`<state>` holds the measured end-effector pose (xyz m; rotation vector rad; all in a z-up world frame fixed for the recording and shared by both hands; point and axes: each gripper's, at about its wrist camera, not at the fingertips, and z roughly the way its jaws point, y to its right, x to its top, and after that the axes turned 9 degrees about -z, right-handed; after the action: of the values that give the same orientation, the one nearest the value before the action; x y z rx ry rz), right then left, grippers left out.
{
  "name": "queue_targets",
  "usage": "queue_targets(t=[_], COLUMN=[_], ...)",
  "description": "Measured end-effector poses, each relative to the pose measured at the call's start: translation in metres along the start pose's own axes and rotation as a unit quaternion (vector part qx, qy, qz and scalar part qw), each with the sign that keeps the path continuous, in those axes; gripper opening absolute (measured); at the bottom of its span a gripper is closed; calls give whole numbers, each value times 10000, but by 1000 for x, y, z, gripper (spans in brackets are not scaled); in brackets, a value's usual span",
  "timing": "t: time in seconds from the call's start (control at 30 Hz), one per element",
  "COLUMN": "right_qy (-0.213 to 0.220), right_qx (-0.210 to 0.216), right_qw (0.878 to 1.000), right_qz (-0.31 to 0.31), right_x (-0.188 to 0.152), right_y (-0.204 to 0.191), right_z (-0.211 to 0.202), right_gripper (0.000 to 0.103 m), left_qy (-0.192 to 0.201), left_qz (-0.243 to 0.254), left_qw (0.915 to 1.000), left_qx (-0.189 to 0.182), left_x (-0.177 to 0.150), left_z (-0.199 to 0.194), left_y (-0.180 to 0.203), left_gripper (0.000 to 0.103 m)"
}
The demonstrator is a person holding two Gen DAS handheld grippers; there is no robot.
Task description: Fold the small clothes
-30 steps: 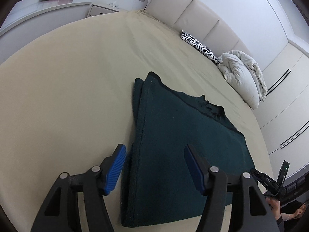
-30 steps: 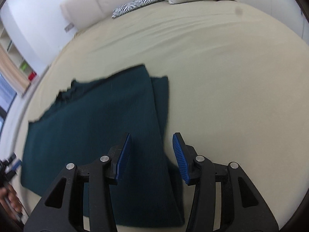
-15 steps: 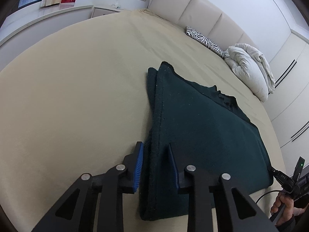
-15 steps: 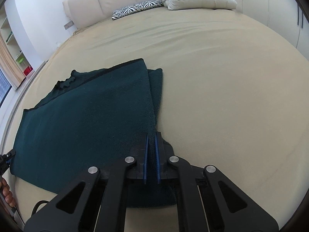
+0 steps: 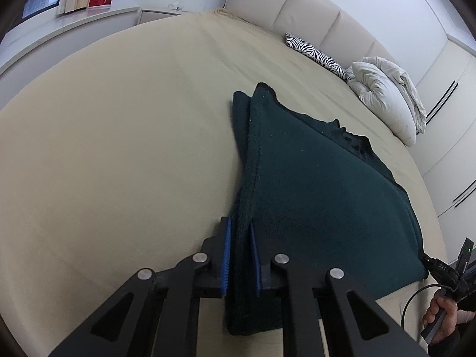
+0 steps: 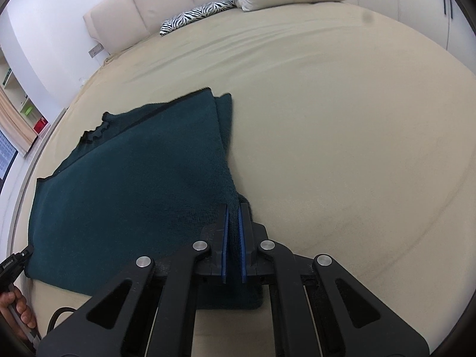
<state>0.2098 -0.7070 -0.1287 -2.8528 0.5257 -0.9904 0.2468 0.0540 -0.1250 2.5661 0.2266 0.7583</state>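
A dark green knitted garment (image 5: pixel 312 184) lies folded lengthwise on the beige bed (image 5: pixel 119 148). My left gripper (image 5: pixel 239 223) is at its near left corner. The jaws are closing, and the blue pads pinch a raised ridge of the folded edge between them. In the right wrist view the same garment (image 6: pixel 134 172) spreads to the left. My right gripper (image 6: pixel 233 208) is shut on a thin fold of cloth at the near right corner. Both held corners are pulled up into small peaks.
A zebra-print pillow (image 5: pixel 315 50) and a bundled white duvet (image 5: pixel 386 95) lie by the padded headboard (image 5: pixel 297 9). Wardrobe doors (image 5: pixel 446 136) stand to the right. A hand (image 5: pixel 440 315) holds the other gripper's handle at the bed's near edge. The sheet (image 6: pixel 342 148) stretches bare right of the garment.
Both grippers came down over the garment's near corners and their jaws came together on the cloth, the right before the left. The edges now rise in pinched ridges.
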Motion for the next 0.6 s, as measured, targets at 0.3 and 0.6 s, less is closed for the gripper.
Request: queue_targets(t=[0.3, 0.6], right_qy=[56, 471], right_qx=[15, -216], right_qw=[10000, 9971], right_qz=[-60, 551], right_x=[-7, -2], right_y=[0, 17], right_z=[2, -23], right_gripper=[5, 41], left_qy=[20, 269], left_qz=[22, 74], left_qw=[10000, 9996], left_qx=[-20, 74], left_x=[-1, 4], left_z=[0, -22], left_y=[-4, 8], left_gripper=[14, 16])
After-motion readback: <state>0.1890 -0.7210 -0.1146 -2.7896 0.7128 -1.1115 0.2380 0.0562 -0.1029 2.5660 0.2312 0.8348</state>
